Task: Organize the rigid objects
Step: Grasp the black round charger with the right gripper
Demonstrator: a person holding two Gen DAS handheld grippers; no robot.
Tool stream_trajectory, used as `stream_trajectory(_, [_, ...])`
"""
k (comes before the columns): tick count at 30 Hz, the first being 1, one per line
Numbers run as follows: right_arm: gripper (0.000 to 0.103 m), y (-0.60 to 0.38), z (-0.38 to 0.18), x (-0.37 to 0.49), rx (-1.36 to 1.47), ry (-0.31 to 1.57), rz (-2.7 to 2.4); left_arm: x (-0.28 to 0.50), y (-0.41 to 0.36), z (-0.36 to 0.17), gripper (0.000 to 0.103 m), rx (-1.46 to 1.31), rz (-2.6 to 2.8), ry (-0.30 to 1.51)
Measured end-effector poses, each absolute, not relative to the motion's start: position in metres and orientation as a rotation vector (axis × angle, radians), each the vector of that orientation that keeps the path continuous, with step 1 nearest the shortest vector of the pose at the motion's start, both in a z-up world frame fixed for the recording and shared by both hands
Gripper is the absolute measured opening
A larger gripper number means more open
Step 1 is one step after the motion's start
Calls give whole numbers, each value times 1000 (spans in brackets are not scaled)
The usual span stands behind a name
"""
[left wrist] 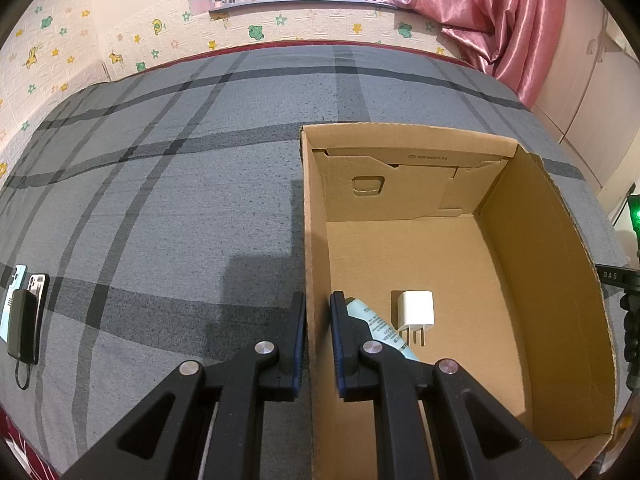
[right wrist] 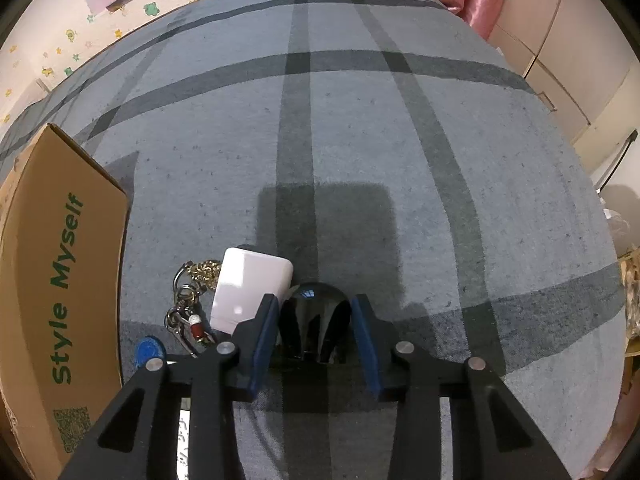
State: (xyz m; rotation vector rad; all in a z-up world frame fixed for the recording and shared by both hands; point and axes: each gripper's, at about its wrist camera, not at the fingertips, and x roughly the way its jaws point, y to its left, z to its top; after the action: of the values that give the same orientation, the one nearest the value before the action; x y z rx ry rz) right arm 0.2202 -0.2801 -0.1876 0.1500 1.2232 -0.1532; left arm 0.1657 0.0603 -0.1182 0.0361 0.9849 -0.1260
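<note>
An open cardboard box (left wrist: 540, 260) stands on the grey plaid bedspread; a white plug charger (left wrist: 416, 310) and a pale green tube (left wrist: 376, 328) lie inside it. My left gripper (left wrist: 318, 308) is shut on the box's left wall, one finger outside and one inside. In the right wrist view my right gripper (right wrist: 314, 308) points down over a glossy black mouse-shaped object (right wrist: 316, 320), and its blue pads touch both of the object's sides. A white rounded block (right wrist: 250, 288) lies just left of the black object, touching it.
A keychain with metal rings (right wrist: 188, 304) and a small blue item (right wrist: 148, 350) lie between the white block and the box's printed outer wall (right wrist: 60, 260). Two phones and a black power bank (left wrist: 24, 320) rest at the bed's left edge. Pink curtain at the far right.
</note>
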Motion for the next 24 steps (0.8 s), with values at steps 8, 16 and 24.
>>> stream_trajectory(8, [40,-285,-190,222,174,1250,-133,166,60,-118,12,37,-125,984])
stream_trajectory(16, [40,-285,-185,219,185,1231,-153,165,61,-118,12,37,-125,983])
stream_trajectory(24, [40,-282,-172,213,173,1208,-153,164,60,-118,12,35,-123,982])
